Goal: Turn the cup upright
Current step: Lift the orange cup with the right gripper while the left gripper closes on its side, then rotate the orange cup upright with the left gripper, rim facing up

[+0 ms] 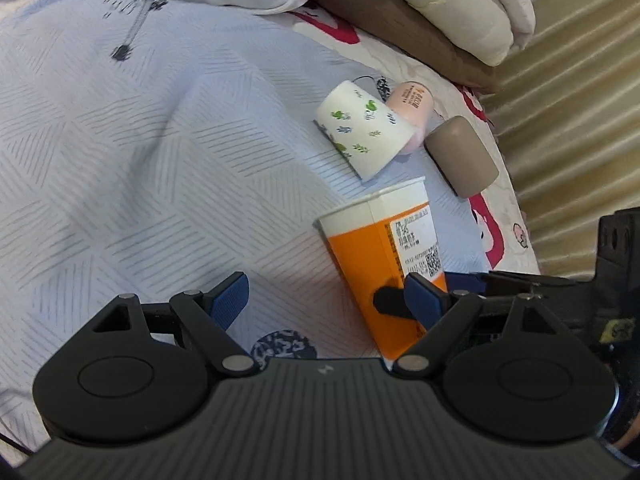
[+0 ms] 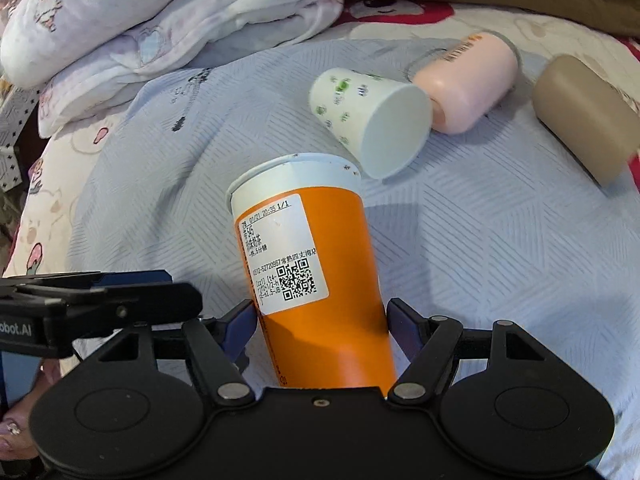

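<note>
An orange and white paper cup point(image 2: 308, 264) with a printed label is held between the fingers of my right gripper point(image 2: 320, 320), which is shut on its lower body. The cup points away from the camera, tilted, above the bed. The same cup shows in the left wrist view point(image 1: 384, 256), with the right gripper's fingers on it. My left gripper point(image 1: 326, 300) is open and empty, just left of the cup.
A white cup with green prints point(image 2: 368, 120), a pink cup point(image 2: 468, 84) and a brown cup point(image 2: 584, 116) lie on their sides on the light blue bedcover point(image 2: 480, 240). Folded quilts point(image 2: 160, 20) are piled at the back. A beige curtain point(image 1: 580, 120) hangs at the right.
</note>
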`<move>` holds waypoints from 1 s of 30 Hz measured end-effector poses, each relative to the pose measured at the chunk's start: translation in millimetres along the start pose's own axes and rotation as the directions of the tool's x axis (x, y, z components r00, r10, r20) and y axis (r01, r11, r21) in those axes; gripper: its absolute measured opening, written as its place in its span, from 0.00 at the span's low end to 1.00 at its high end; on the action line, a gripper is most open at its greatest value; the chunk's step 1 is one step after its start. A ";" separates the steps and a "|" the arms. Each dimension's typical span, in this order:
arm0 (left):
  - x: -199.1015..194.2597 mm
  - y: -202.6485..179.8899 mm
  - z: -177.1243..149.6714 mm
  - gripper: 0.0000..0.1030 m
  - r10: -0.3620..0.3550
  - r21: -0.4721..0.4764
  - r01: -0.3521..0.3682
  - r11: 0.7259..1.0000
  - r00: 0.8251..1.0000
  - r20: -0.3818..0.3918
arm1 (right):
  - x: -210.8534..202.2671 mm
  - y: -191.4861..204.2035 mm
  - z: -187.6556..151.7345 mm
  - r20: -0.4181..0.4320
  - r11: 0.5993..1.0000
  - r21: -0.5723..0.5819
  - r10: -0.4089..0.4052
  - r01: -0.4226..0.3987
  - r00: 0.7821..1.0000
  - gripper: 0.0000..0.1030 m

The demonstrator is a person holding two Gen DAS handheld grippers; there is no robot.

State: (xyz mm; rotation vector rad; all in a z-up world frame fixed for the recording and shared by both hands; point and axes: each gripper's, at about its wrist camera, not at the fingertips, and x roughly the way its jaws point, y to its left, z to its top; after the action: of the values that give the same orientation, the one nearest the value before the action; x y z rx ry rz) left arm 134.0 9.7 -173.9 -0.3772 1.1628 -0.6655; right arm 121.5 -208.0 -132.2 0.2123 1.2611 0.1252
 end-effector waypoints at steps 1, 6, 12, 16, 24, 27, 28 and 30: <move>2.6 -2.8 -1.2 0.82 -0.009 0.006 0.009 1.000 1.000 -0.003 | -1.8 -0.6 -2.6 0.007 1.000 0.000 0.003 -0.003 1.000 0.74; 16.4 -10.6 -6.0 0.82 -0.083 -0.014 0.082 0.997 0.995 -0.049 | -3.7 1.1 -19.2 0.024 0.998 -0.057 -0.009 0.010 1.000 0.74; 25.0 -22.2 -12.1 0.82 -0.178 -0.033 0.176 0.984 0.982 -0.070 | -13.5 3.3 -28.7 0.027 0.992 -0.123 0.018 -0.015 0.999 0.74; 27.6 -28.6 -14.5 0.82 -0.120 0.005 0.120 0.993 0.991 -0.057 | -13.7 1.4 -33.0 0.037 0.993 -0.110 0.035 -0.031 0.999 0.74; 31.4 -26.1 -23.6 0.78 -0.071 -0.020 0.070 0.997 0.996 -0.049 | -17.8 0.2 -44.2 0.060 0.990 -0.103 0.098 -0.091 0.993 0.73; 17.2 -35.7 -23.5 0.75 -0.040 0.063 0.038 0.997 0.999 0.025 | -20.2 2.7 -45.8 0.069 0.979 -0.141 0.157 -0.146 0.985 0.70; 11.4 -39.4 -23.4 0.74 -0.031 0.088 0.026 0.996 0.999 0.045 | -21.6 5.8 -46.2 0.076 0.974 -0.173 0.159 -0.144 0.984 0.70; 1.4 -45.6 -23.3 0.73 -0.020 0.133 0.007 0.991 0.995 0.098 | -25.3 15.6 -45.0 0.097 0.956 -0.266 0.152 -0.121 0.984 0.70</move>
State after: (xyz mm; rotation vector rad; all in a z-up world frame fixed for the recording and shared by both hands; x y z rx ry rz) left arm 99.7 -24.0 -156.2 -0.3027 1.0165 -0.7240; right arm 71.4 -194.1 -118.1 0.0793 1.1003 0.3897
